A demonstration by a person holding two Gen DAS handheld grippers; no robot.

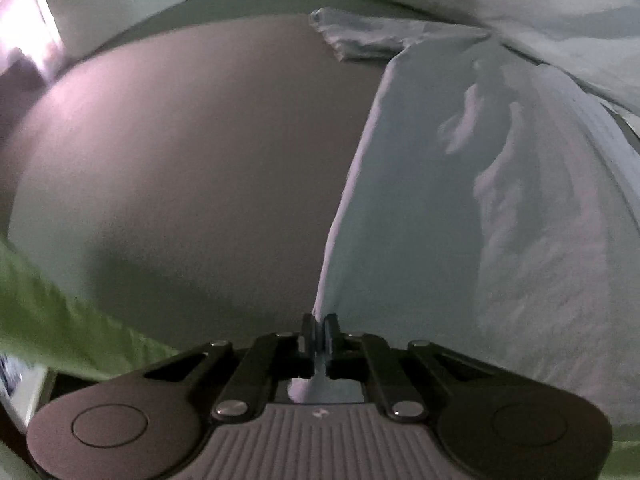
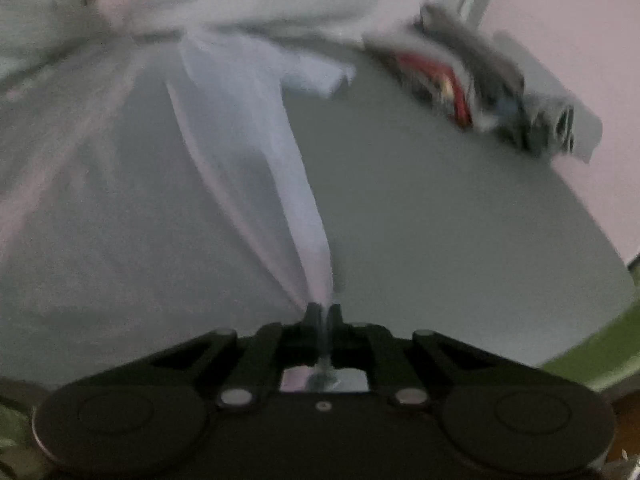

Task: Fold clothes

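Over grey table [image 1: 168, 152], both grippers (down-tilted) pinching shirt [image 1: 420, 200].

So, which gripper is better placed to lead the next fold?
Neither clearly: the left gripper and right gripper both have jaws shut on the pale garment. The left holds a straighter edge, so perhaps left.

Black tongs [image 1: 319, 330] with round silver rivets and a ribbed grey base.

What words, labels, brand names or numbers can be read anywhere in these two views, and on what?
None can be read.
Pale garment: no legible print; an orange mark near the top edge is too blurred to tell.
Dark clutter on the grey table: too blurred.
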